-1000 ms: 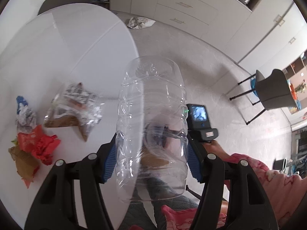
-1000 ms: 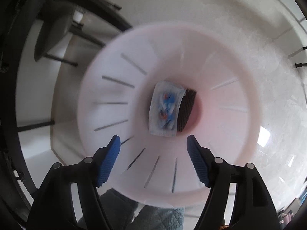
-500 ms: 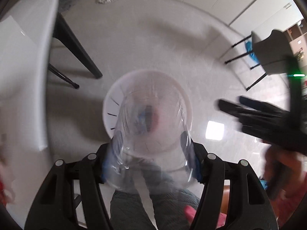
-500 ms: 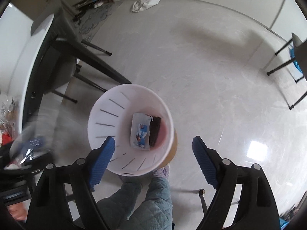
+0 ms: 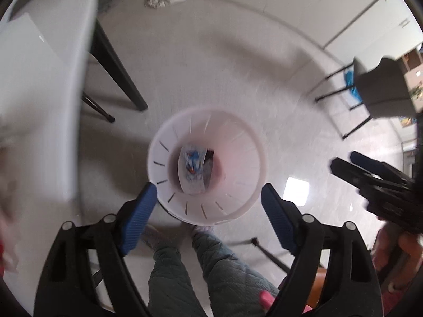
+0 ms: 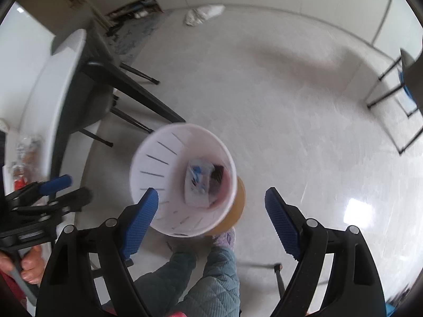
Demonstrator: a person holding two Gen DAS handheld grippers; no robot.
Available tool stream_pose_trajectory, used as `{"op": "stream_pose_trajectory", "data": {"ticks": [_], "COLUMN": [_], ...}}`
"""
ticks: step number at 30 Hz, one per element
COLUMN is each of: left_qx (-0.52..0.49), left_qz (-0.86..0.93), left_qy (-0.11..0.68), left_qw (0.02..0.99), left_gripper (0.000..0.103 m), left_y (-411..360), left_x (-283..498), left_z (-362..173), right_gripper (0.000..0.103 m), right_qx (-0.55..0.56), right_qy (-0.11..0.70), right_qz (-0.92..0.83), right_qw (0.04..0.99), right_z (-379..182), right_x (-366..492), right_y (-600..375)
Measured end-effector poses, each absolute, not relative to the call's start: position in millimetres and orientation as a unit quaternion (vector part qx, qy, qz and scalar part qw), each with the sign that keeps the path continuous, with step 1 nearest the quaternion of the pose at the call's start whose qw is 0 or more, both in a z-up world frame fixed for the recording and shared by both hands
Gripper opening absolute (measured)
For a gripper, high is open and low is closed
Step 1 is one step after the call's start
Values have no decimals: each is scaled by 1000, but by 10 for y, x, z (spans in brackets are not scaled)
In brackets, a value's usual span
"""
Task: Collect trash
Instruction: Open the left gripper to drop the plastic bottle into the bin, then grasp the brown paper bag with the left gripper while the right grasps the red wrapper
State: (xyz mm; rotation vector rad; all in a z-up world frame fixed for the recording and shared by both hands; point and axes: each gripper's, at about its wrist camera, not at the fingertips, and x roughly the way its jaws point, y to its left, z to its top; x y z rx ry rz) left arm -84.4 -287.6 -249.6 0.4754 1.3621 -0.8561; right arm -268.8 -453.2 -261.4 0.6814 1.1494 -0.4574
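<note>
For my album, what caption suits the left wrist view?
Open left gripper hovers above a white slotted plastic bin holding a blue-printed wrapper.

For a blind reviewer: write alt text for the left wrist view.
The left gripper, open and empty, hangs above a white slotted trash bin on the floor, with a blue-and-white wrapper inside. A white table is at left; the right gripper shows at the right edge.

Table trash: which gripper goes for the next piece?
Left, probably. Both are open and empty above the bin, but the left gripper sits on the table side, close to the blurred leftover trash at its edge. The right gripper would have to cross the bin.
</note>
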Motion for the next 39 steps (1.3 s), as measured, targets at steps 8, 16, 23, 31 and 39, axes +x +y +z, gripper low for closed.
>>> {"op": "stream_pose_trajectory", "data": {"ticks": [8,16,23,31,39], "left_qx": [155,93,38,90,236], "left_qz": [-354,-245,-145,-136,-207], "left_qy": [532,488,491,501,469], "left_qw": [753,833,858,850,826], "left_gripper": [95,95,95,95,95], "left_y": [-2014,-982,-2,545,416], "left_x": [-788,-561,-301,-29,197], "left_z": [-1148,-656,-773,-1333,-1747], "right_gripper": [89,96,96,96,96], "right_qx": [236,157,100,79,61], "right_qy": [463,411,405,446,489], "right_qz": [-159,-78,-6,42,35], "right_qw": [839,895,909,891,869], "right_z": [-1536,-849,-687,-803,-905], "right_x": [-2382,-1937,-1498,-1178,-1096], "right_y": [-4107,-3406,-2833,-2385,-2054]}}
